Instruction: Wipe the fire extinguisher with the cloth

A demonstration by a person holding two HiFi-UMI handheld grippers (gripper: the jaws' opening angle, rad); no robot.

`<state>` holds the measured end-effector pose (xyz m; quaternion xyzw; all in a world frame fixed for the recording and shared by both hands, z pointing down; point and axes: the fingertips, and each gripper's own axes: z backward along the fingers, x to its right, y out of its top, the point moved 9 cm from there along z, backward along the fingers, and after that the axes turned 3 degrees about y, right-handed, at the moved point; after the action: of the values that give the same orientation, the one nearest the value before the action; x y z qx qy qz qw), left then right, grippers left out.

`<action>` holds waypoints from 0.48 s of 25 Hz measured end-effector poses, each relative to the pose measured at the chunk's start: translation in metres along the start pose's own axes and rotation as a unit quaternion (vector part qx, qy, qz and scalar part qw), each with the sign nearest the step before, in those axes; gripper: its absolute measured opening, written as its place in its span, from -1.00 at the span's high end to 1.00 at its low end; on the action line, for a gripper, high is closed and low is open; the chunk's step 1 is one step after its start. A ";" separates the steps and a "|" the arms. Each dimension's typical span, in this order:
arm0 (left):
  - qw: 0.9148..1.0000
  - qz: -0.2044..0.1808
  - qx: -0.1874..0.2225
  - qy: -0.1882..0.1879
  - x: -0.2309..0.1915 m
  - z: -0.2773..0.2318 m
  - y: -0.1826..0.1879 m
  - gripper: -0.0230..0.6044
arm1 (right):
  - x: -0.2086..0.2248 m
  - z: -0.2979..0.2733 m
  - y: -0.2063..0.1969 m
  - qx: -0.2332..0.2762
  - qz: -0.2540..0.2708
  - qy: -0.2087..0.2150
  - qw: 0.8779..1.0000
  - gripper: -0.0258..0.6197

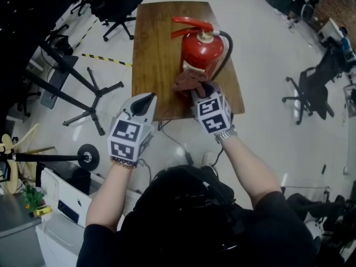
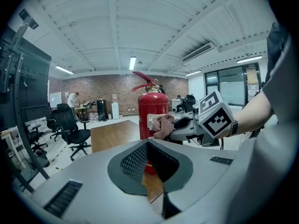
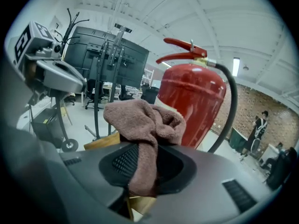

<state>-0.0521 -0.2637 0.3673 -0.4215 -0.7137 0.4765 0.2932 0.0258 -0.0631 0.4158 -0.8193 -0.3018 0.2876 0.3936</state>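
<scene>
Right claw (image 3: 140, 169) clamped on the brown cloth (image 3: 142, 122), bunched against the near face of the fire extinguisher (image 1: 201, 50). The extinguisher stands upright on the counter (image 1: 156, 54), dead ahead, so strokes should follow its vertical axis. Left claw (image 2: 148, 147) has its jaws together, empty, and sits farther off to the left.

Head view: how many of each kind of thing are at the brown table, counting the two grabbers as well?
Fire extinguisher: 1
Cloth: 1
Grippers: 2 (left gripper, right gripper)
Total: 4
</scene>
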 end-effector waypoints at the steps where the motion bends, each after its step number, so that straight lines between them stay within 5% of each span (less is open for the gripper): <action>1: 1.000 0.001 -0.002 0.000 0.000 0.000 -0.001 0.93 | -0.001 -0.003 -0.004 -0.005 -0.001 0.001 1.000 0.58; 12: 1.000 0.003 -0.021 0.003 -0.005 0.001 -0.012 0.93 | -0.018 -0.043 -0.044 -0.061 -0.004 0.022 0.998 0.58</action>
<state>-0.0546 -0.2709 0.3774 -0.4313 -0.7211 0.4612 0.2851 0.0326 -0.0735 0.4787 -0.8468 -0.3134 0.2486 0.3505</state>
